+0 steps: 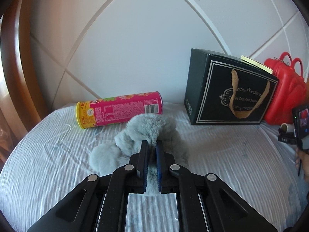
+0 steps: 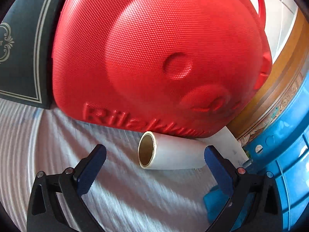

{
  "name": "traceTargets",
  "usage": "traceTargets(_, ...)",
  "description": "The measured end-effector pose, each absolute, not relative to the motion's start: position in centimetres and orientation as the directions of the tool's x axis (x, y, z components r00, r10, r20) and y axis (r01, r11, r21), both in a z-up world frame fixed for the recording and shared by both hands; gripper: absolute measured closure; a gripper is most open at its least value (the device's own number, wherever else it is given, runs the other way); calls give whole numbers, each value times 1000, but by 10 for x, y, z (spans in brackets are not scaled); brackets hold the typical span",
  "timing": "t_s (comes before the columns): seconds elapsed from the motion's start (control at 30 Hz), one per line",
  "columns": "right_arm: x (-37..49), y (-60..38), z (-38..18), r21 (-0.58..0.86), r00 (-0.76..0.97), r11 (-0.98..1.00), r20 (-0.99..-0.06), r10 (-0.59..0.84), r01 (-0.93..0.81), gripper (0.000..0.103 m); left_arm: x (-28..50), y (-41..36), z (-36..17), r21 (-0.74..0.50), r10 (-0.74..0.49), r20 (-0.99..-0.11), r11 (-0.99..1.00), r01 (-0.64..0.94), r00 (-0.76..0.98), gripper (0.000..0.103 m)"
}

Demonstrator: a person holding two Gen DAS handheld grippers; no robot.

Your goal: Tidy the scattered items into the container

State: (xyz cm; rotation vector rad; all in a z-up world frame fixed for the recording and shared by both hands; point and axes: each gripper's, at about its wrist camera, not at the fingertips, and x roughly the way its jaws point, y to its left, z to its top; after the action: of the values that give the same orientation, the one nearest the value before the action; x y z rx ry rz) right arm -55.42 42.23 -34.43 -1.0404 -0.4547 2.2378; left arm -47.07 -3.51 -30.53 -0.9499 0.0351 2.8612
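Note:
In the left wrist view my left gripper [image 1: 152,145] is shut on a grey fluffy plush item [image 1: 146,133] lying on the white bedcover [image 1: 48,154]. A pink and yellow snack can [image 1: 119,111] lies on its side just behind it. In the right wrist view my right gripper [image 2: 154,154] is open, its fingers on either side of a white roll with a cardboard core [image 2: 168,152] that lies against a red hard case [image 2: 154,58]. A blue plastic container [image 2: 285,164] is at the right edge. The right gripper also shows in the left wrist view [image 1: 297,133] at far right.
A black gift box with a tan handle [image 1: 231,92] stands at the back, the red hard case [image 1: 283,89] beside it. A padded white headboard [image 1: 144,38] rises behind. A wooden bed frame [image 1: 11,67] curves at the left.

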Motion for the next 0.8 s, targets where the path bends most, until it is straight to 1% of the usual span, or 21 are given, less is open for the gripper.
traceTargets(0.03,-557,424,-346,-544,-483,-738,-560,673,-398,1,-468,-35,-303,-14,113,-594,-991,-130,-796,101)
traceTargets(0.07,-559,426,-348,-548,-475,-736,-563,676,-398,4,-465,-36,-301,-14,116,-594,-991,-135,-796,102)
traceTargets(0.1,-562,430,-351,-543,-457,-743,-586,669,-392,28,-463,-36,-299,-10,119,-592,-990,-140,-797,102)
traceTargets(0.13,-562,432,-352,-564,-444,-720,-567,694,-404,43,-460,-36,-298,-4,119,-590,-990,-144,-799,103)
traceTargets(0.17,-560,436,-350,-567,-443,-706,-550,708,-423,50,-458,-37,-298,1,120,-588,-989,-149,-800,103)
traceTargets(0.2,-558,439,-349,-567,-442,-700,-543,714,-433,65,-456,-37,-297,6,122,-587,-988,-155,-800,103)
traceTargets(0.3,-548,442,-348,-559,-473,-717,-541,696,-416,70,-451,-36,-296,22,122,-578,-986,-165,-807,103)
traceTargets(0.47,-511,429,-337,-522,-575,-766,-517,634,-375,79,-451,-36,-300,2,128,-593,-987,-160,-795,103)
traceTargets(0.53,-493,416,-329,-492,-617,-801,-525,586,-342,84,-449,-34,-302,3,127,-601,-987,-162,-789,103)
traceTargets(0.67,-454,384,-317,-428,-682,-867,-556,476,-256,88,-450,-34,-307,-17,134,-624,-987,-158,-769,103)
traceTargets(0.73,-436,369,-311,-394,-702,-893,-573,423,-217,91,-453,-38,-309,-46,138,-630,-989,-141,-764,103)
traceTargets(0.77,-429,360,-308,-370,-712,-907,-581,394,-201,92,-455,-41,-311,-67,143,-637,-989,-130,-757,101)
traceTargets(0.8,-419,355,-306,-344,-719,-921,-592,364,-183,96,-459,-43,-314,-88,152,-653,-988,-125,-742,88)
